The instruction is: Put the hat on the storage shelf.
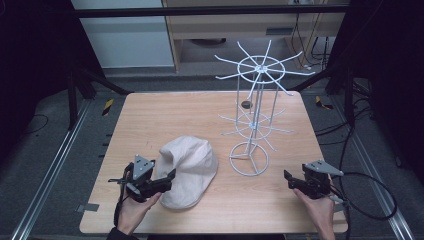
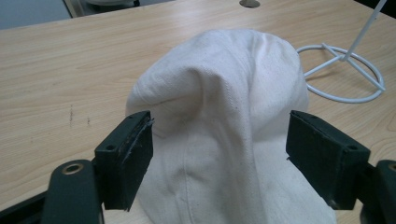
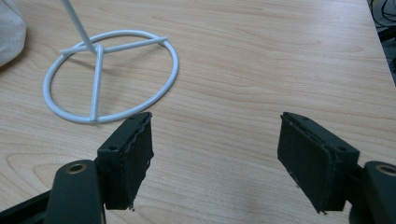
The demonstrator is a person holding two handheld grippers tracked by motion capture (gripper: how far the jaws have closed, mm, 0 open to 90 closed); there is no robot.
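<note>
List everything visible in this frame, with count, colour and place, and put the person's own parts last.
Hat: one, cream fabric, near-left of the table, between the left gripper's open jaws.
Wire rack: one, white, two tiers of spokes on a ring base, right of the hat.
Table: one, light wood.
Left gripper: one, black, open around the hat.
Right gripper: one, black, open over bare table near the rack's base.
Hands: two, at the near edge.
</note>
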